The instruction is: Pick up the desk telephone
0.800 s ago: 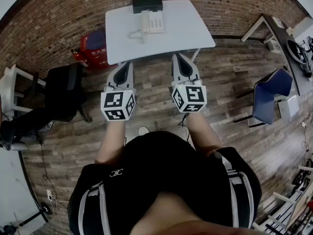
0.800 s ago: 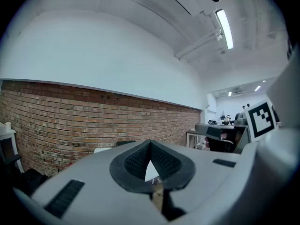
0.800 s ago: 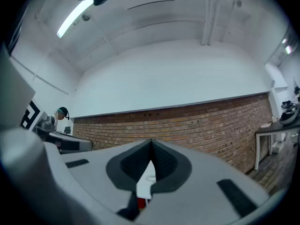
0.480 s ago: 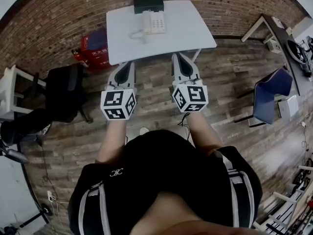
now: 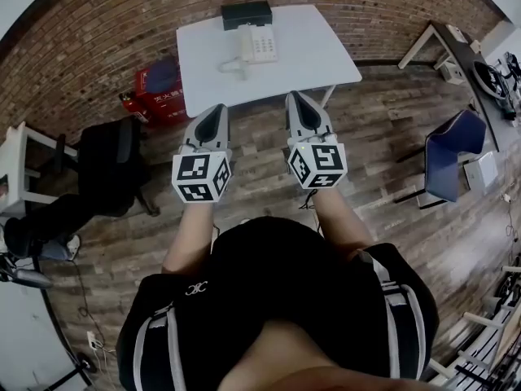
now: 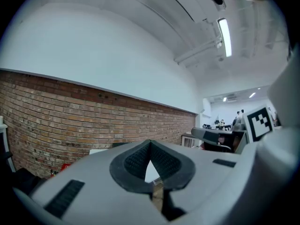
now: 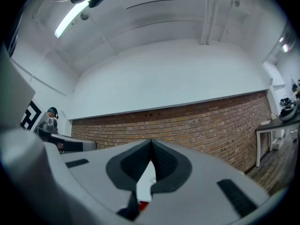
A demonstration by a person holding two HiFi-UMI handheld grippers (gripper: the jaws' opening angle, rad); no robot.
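One desk telephone (image 5: 259, 44), white, sits on the far part of one white tabletop (image 5: 309, 59), set against a brick wall (image 5: 98, 31). Its keypad faces up, and its cord (image 5: 230, 62) lies on the tabletop at its left side. One black box (image 5: 247, 14) stands just behind the telephone, at the tabletop's far edge. These two are the only things I can make out on the tabletop.

The person holds two grippers over the wooden floor (image 5: 383, 129), side by side, both short of the tabletop's near edge and well apart from the telephone. Each carries one cube with square markers, two cubes in all: one (image 5: 200, 177) at the left, one (image 5: 317, 164) at the right. The left gripper (image 5: 218, 107) points toward the tabletop's near left part; its own view shows its jaws pressed together at the tips with nothing held between them. The right gripper (image 5: 294, 95) points toward the near right part, and its own view shows the same: jaws closed tip to tip and empty. Neither gripper touches anything.

Around the tabletop stand two chairs: one black (image 5: 110, 157) to the left and one blue (image 5: 456, 149) to the right. Red boxes (image 5: 159, 84) rest on the floor beside the tabletop's left edge. One further desk (image 5: 456, 43) stands at the far right.
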